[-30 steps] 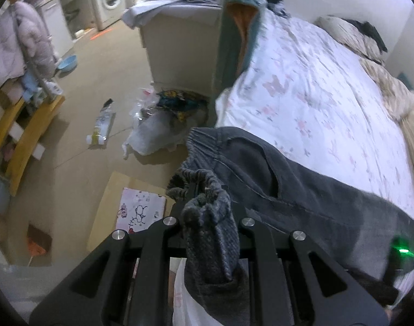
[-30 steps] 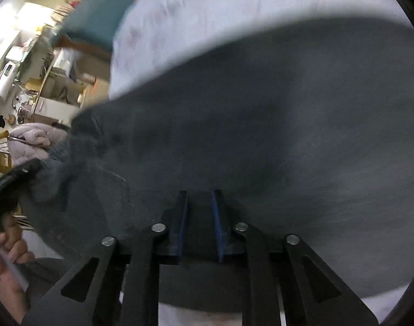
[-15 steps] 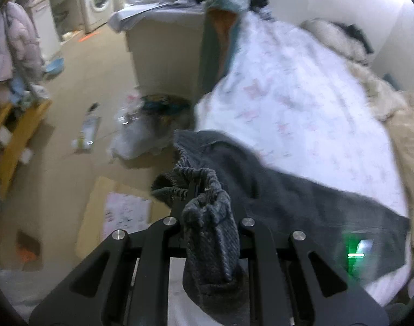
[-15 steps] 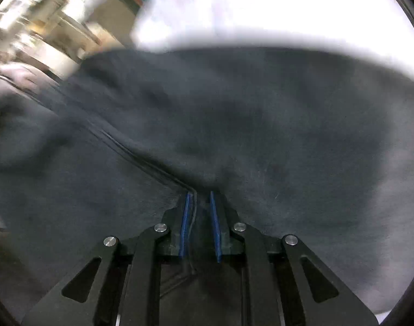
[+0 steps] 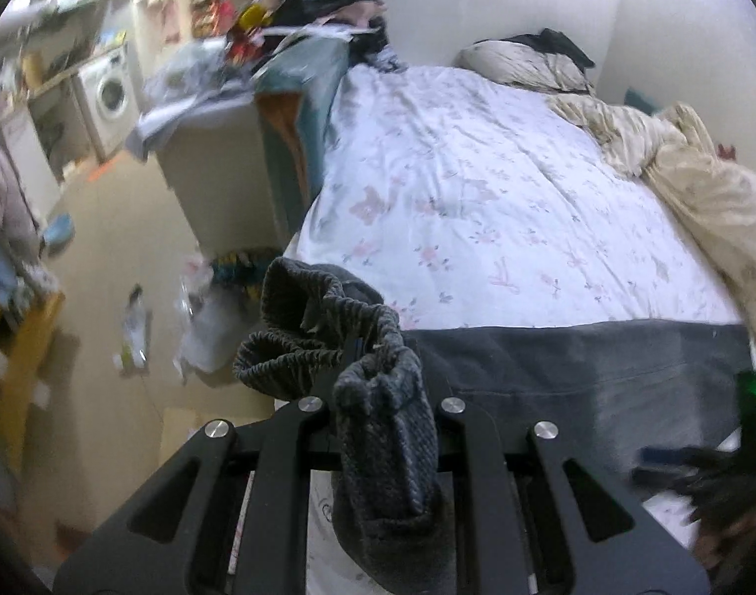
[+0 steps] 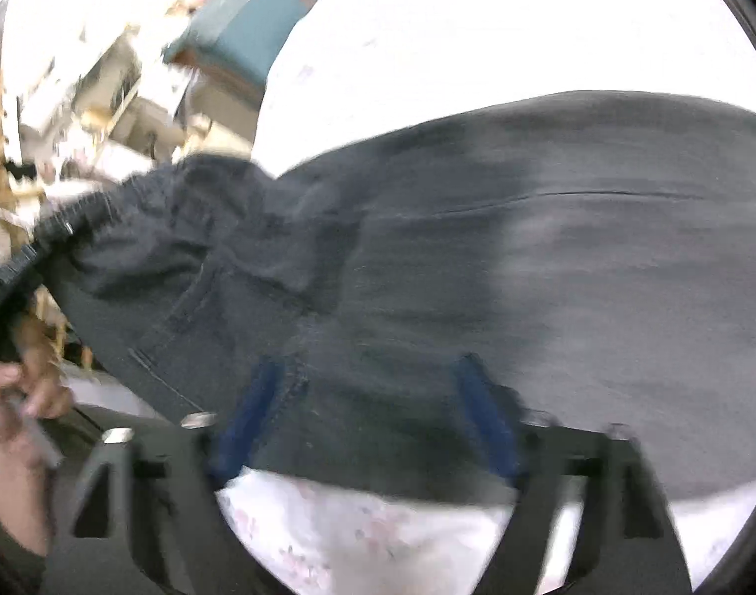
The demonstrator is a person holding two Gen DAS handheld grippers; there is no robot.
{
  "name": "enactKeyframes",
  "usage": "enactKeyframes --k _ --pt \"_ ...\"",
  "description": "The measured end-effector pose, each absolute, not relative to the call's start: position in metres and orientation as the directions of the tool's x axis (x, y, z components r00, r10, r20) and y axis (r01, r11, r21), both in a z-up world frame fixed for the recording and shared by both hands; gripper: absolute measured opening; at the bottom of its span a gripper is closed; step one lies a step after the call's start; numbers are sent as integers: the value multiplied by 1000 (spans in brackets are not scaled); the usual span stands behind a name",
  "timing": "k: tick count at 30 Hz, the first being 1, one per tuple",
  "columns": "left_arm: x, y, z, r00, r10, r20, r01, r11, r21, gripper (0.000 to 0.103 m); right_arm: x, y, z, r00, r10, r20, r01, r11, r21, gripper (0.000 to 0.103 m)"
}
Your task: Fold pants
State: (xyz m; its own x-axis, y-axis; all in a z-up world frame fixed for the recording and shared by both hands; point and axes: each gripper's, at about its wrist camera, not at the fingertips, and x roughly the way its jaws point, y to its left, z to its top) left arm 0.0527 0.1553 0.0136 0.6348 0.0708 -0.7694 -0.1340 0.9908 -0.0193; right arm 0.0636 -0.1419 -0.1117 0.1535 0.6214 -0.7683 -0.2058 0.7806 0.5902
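Observation:
Dark grey pants (image 5: 576, 377) lie spread across the near end of the bed. My left gripper (image 5: 365, 372) is shut on their bunched elastic waistband (image 5: 378, 426), which hangs raised over the bed's left corner and hides the fingertips. In the right wrist view the pants (image 6: 477, 258) fill the middle. My right gripper (image 6: 365, 411) hovers over them with its jaws opening. Its blue pads (image 6: 249, 411) stand far apart, with cloth lying between them but not pinched. The right gripper also shows as a dark blur (image 5: 700, 476) at the lower right of the left wrist view.
The bed (image 5: 477, 188) has a white floral sheet, with a beige quilt (image 5: 700, 188) bunched along its right side. A loaded cabinet (image 5: 229, 168) stands at the bed's left. Litter (image 5: 135, 332) lies on the floor, beside a yellow wooden shelf (image 5: 26, 347). A person's hand (image 6: 16, 411) is at the left.
My right gripper's jaws have spread wide and let go of the pants cloth, and it has pulled back. My left gripper has lifted the waistband and swung toward the bed.

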Motion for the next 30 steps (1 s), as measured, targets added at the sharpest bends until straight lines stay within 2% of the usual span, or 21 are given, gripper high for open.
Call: enactKeyframes --k 4,9,12,16,18,20,21,22,24,26,28,29,30 --pt "59 102 21 641 90 -762 -68 996 61 12 75 -204 -101 260 583 -770 -116 810 574 83" --pt "67 2 11 649 71 -757 74 985 156 12 81 -285 -78 431 595 -679 74 726 684 83" --pt "61 -69 -23 635 52 -771 209 949 237 13 81 -321 -76 488 580 -652 172 668 724 82" --pt "61 -130 -89 490 -50 -870 379 911 161 13 78 -348 -73 546 556 -626 221 626 748 82" --pt "50 -151 -115 444 -51 -895 476 859 188 15 77 -346 -78 535 560 -632 227 626 746 82" --pt "43 -154 -123 461 -44 -886 522 821 231 21 75 -344 -83 512 578 -635 231 620 750 82" --pt "45 -148 -124 436 -65 -897 522 831 193 35 76 -338 -85 507 588 -630 229 613 757 82" --pt "51 -139 -123 394 -86 -915 495 859 133 60 78 -332 -85 500 598 -626 222 610 760 82" --pt "55 -116 -109 334 -198 -921 431 902 -37 79 80 -331 -80 487 612 -623 194 620 760 82" --pt "51 -91 -83 321 -322 -891 413 894 -175 79 82 -324 -76 477 613 -630 161 644 748 82" --pt "41 -55 -46 399 -387 -831 388 893 -230 81 83 -317 -75 469 603 -645 141 670 729 82" --pt "35 -38 -34 452 -385 -804 361 904 -230 85 83 -311 -76 453 603 -657 131 683 718 82" --pt "31 -13 -22 520 -353 -778 307 927 -215 95 82 -307 -79 434 607 -666 125 692 711 82"
